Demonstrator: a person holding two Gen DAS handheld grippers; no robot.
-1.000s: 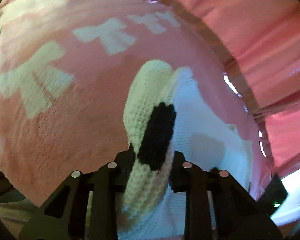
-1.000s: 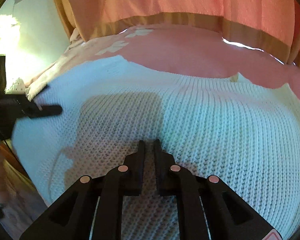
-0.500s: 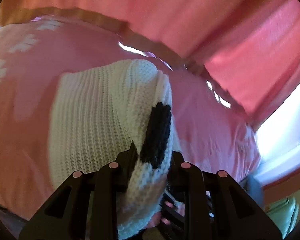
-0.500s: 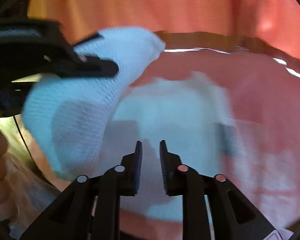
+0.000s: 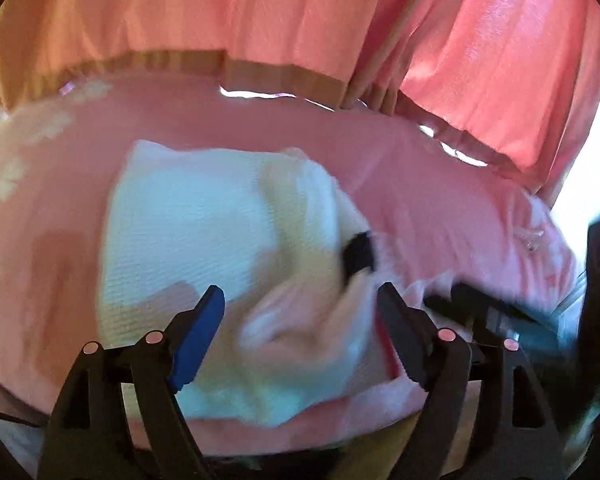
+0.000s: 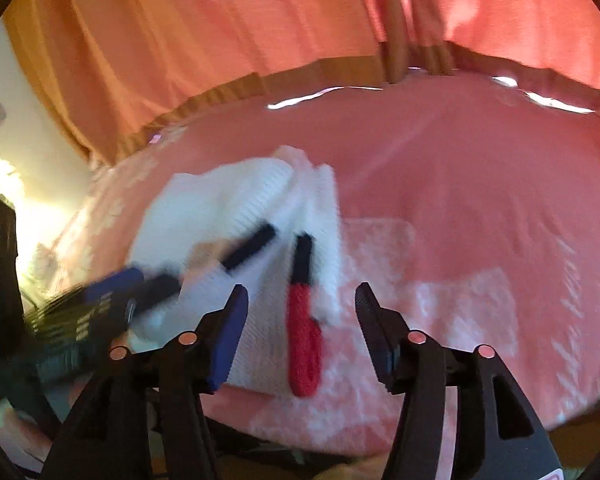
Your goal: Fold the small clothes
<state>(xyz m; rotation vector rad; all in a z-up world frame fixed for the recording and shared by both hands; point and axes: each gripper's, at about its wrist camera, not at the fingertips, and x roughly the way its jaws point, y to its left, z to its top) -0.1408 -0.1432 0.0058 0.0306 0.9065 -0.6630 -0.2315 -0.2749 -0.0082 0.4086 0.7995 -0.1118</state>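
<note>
Item: white knit garment (image 5: 188,220), folded over on itself, lying on a pink blanket (image 5: 440,208) spread over a bed. Seen again from the right wrist camera (image 6: 236,196), with a black strip and a red knit strip (image 6: 302,344) along its near right edge. A black knit patch (image 5: 358,252) shows at its right side in the left view. Much of the near part is blurred.

Left gripper (image 5: 300,304): jaws standing wide and opening; the bunched near portion of the garment lies in view between them, pads not pressing on it. The same gripper appears at the left of the right view (image 6: 148,284), blurred, over the garment's left half.

Right gripper (image 6: 300,304): jaws wide and opening; the red strip and the garment's near edge lie in view between them, with neither finger pressed against them.

Edges: garment's far edge lies well short of the blanket's far edge; its left edge has bare blanket beside it. White bow patterns (image 5: 48,128) mark the blanket at far left.

Open room: broad bare blanket to the right of the garment (image 6: 480,184). Coral curtains (image 5: 260,12) hang close behind the bed's far side, bright slits at their hem.
</note>
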